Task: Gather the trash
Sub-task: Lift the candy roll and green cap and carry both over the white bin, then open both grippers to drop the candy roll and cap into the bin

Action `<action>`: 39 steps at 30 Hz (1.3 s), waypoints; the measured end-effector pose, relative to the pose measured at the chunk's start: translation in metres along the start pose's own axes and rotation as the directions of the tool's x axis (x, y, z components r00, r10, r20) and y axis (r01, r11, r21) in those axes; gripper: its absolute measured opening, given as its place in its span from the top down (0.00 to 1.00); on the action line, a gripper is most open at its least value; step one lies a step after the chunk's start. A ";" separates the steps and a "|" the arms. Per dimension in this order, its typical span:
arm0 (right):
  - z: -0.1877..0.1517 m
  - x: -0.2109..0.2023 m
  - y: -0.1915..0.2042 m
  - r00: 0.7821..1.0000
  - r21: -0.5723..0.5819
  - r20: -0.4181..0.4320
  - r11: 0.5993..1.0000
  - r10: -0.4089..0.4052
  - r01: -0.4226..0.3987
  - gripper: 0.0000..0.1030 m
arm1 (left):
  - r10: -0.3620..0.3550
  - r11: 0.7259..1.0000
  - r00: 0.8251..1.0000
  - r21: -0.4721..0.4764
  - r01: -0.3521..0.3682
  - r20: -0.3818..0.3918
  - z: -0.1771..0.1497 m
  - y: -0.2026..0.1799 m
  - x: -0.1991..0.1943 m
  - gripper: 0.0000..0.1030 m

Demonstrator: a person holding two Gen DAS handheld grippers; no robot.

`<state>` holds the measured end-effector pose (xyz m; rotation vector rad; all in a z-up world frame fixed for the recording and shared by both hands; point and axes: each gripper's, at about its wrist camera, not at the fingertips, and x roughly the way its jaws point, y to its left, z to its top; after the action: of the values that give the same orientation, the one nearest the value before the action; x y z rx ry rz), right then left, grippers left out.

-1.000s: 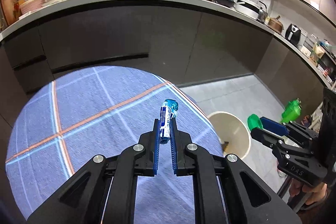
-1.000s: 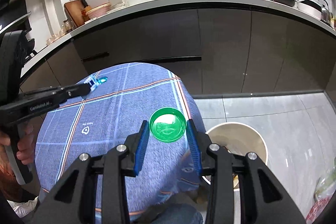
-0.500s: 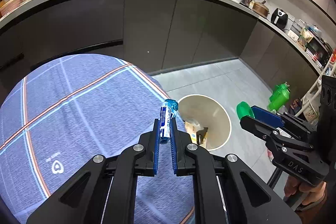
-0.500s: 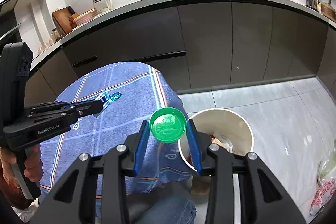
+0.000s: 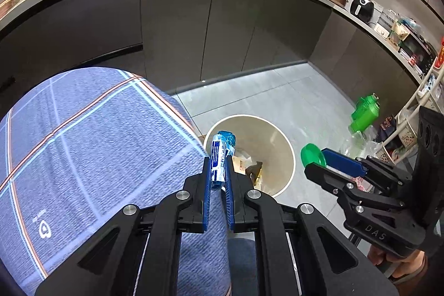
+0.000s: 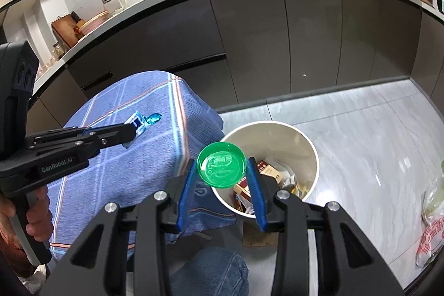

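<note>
The trash bin (image 6: 310, 157) is seen on the floor, ahead of and below both hand-held grippers. The right hand-held gripper (image 6: 222, 171), nearer, is clenched on a green lid (image 6: 221, 169) over the near rim. The left hand-held gripper (image 5: 217, 171) is clenched on a wrapper (image 5: 217, 165), long axis forward, at the desk (image 5: 97, 143) edge. No obstruction is noted.

Tablecloth (image 5: 91, 146): woven blue cloth, matt. Lid (image 6: 221, 169): glossy translucent green plastic. Wrapper (image 5: 218, 161): shiny printed foil. Bin (image 6: 312, 154): smooth cream plastic. Floor (image 6: 360, 129), right of frame: polished grey tile. Gripper pads (image 6: 185, 192): ribbed blue plastic.
</note>
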<state>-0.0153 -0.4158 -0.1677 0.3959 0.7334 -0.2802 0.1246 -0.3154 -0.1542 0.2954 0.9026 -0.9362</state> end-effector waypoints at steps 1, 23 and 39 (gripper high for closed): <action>0.000 0.002 -0.002 1.000 0.006 -0.004 1.000 -0.002 0.002 0.64 | 0.000 1.000 1.000 0.001 0.000 -0.002 0.001 -0.002 0.003 0.92; -0.006 0.063 -0.051 0.999 0.038 -0.048 0.999 -0.019 0.021 0.64 | 0.009 0.997 0.997 0.073 -0.003 -0.071 0.030 -0.032 0.082 0.88; -0.025 0.076 -0.031 0.997 -0.113 -0.072 0.993 -0.033 0.025 0.03 | 0.074 0.996 0.996 -0.056 -0.072 0.041 0.038 -0.006 0.072 0.08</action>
<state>0.0121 -0.4408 -0.2452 0.2903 0.8243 -0.2514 0.1601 -0.3817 -0.1855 0.2598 0.8709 -0.8461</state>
